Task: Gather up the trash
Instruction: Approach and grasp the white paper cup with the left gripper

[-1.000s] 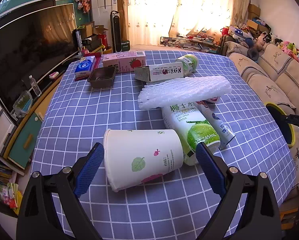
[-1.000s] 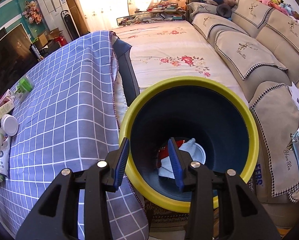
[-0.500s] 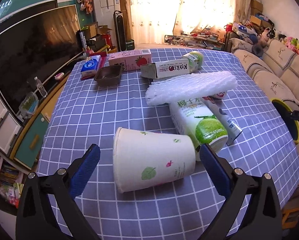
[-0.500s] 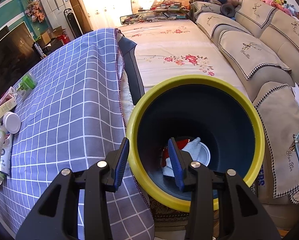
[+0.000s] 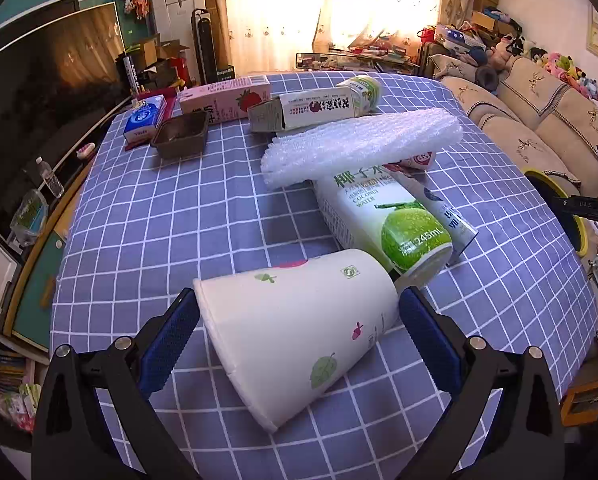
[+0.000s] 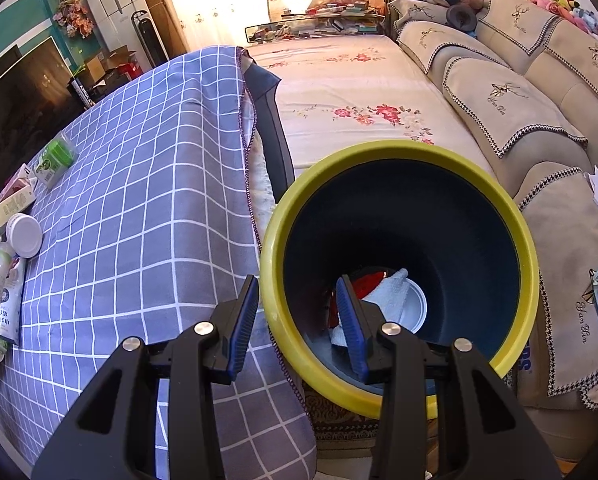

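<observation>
Left hand-held gripper (image 5: 297, 312) closer than before, jaws apart astride the paper cup (image 5: 299, 330), not yet clamped.

black fingers (image 5: 171, 340); blue ribbed pads; silver screws

**What the two views leave unseen**

The foam sleeve (image 5: 361, 146) covers the top of the coconut water carton (image 5: 383, 216) and most of a small packet behind it. The paper cup (image 5: 299, 332) hides the carton's lower corner, and whether the left tongs (image 5: 297, 320) touch the cup cannot be told. In the bin (image 6: 399, 280), the right tongs (image 6: 297, 314) block part of the rubbish; the red item there is unidentifiable. The picture's left edge cuts off the bottles on the worktop (image 6: 139, 184).
</observation>
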`<state>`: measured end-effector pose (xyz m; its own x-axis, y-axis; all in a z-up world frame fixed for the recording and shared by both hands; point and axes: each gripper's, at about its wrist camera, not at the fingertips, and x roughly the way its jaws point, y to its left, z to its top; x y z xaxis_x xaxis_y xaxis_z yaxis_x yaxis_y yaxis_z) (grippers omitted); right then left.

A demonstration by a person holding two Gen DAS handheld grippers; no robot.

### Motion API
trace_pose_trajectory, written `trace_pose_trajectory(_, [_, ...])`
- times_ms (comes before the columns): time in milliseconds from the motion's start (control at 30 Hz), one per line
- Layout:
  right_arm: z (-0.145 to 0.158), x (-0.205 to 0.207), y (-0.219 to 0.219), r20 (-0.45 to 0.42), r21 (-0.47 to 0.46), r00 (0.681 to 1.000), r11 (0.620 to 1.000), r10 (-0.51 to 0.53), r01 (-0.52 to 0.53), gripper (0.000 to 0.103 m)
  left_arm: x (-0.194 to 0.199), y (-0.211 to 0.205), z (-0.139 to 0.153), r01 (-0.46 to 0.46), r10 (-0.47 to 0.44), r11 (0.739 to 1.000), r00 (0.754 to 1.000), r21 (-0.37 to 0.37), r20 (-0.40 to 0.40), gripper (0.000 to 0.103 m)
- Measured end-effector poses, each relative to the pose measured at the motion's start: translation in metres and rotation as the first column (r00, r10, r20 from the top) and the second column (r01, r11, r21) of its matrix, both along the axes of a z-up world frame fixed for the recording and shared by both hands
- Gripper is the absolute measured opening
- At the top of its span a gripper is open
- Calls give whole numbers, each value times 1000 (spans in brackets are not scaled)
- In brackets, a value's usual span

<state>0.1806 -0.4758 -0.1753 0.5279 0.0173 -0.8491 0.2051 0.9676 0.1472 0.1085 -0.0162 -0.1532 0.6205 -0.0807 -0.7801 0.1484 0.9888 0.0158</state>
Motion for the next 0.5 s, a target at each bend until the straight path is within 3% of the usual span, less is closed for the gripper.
trace_pose_trajectory(500, [-2,5,11,-7,3,1000,1000,25,-25,39,-3,1,-10,-120,119,993,991,-6,-55,98])
